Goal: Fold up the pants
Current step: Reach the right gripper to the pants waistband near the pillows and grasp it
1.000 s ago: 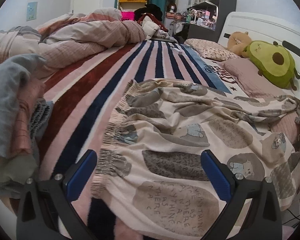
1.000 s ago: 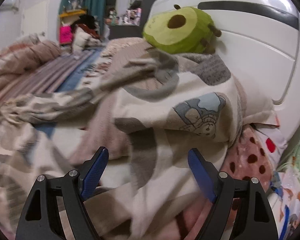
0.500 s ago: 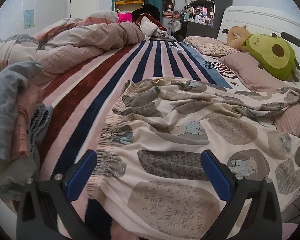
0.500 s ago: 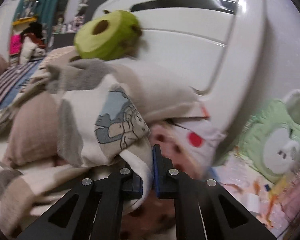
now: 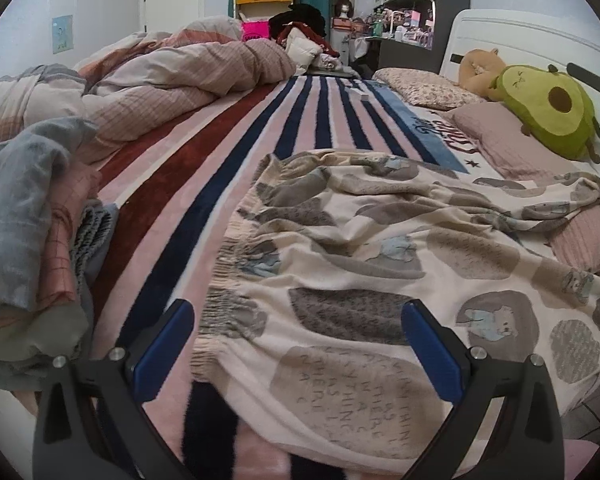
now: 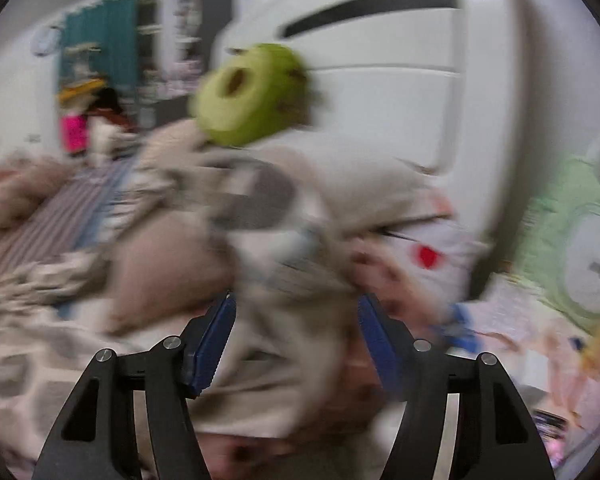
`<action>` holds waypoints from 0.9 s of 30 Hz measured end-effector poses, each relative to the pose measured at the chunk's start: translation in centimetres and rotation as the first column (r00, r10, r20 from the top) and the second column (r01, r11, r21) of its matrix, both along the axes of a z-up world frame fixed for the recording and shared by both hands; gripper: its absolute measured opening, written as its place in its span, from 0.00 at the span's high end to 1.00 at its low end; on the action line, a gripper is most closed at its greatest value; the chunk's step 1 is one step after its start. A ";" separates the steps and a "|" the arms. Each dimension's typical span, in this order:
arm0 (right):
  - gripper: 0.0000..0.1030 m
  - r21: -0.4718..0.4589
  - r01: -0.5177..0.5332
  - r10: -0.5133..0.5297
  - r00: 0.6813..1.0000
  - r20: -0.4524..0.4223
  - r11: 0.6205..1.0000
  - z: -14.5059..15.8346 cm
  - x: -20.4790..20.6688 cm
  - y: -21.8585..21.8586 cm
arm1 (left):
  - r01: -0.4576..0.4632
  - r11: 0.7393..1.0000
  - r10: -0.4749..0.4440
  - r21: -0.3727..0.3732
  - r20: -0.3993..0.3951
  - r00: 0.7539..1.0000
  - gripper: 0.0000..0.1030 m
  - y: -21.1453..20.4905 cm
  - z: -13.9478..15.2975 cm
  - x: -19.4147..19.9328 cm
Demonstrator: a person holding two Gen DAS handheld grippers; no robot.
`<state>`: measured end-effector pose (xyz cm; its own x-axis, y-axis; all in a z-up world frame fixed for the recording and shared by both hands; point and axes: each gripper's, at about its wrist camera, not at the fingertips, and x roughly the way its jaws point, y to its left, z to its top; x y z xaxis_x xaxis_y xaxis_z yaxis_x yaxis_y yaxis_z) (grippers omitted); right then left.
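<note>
Looking along our left gripper (image 5: 298, 336), we see its jaws wide apart and hovering over the near waistband end of the pants (image 5: 380, 264), nothing between the pads. The pants lie spread on the striped blanket (image 5: 204, 184), waistband toward the left, legs running right and far toward the pink pillow (image 5: 500, 136), one leg draped over it. A pile of clothes (image 5: 32, 232) sits at the near left, a rumpled duvet (image 5: 172, 76) at the far left. The avocado plush (image 5: 548, 112) leans on the white headboard (image 5: 500, 36) at the far right.

Our right gripper (image 6: 294, 344) is at the leg end, and its view is blurred. Its jaws are opening; pants fabric (image 6: 284, 360) bunches in the gap between the blue pads, yet we cannot tell whether either pad touches it. Beyond it the avocado plush (image 6: 252, 96) rests against the headboard (image 6: 380, 92).
</note>
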<state>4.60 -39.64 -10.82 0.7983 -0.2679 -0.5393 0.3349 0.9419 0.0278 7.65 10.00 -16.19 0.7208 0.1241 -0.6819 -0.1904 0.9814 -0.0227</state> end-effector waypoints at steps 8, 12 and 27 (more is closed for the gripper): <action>0.15 -0.294 0.068 -0.112 0.985 -0.135 0.953 -3.5 8.0 2.6 | 0.036 0.999 -0.036 -0.007 0.012 0.999 0.01 -0.8 0.3 -0.2; 0.86 -0.358 0.173 -0.239 0.959 -0.150 0.918 -5.2 9.2 -0.4 | 0.026 0.999 -0.026 0.038 0.000 1.000 0.01 -1.1 0.2 0.3; 0.34 -0.120 0.249 -0.251 0.968 0.001 0.961 1.8 -0.8 -8.6 | 0.034 0.998 -0.034 0.043 0.011 0.999 0.01 -2.8 1.0 0.6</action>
<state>3.79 -48.24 -8.98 0.6903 -0.5204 -0.5027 0.5597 0.8244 -0.0847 8.22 7.16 -15.15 0.7329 0.1286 -0.6681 -0.1570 0.9874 0.0179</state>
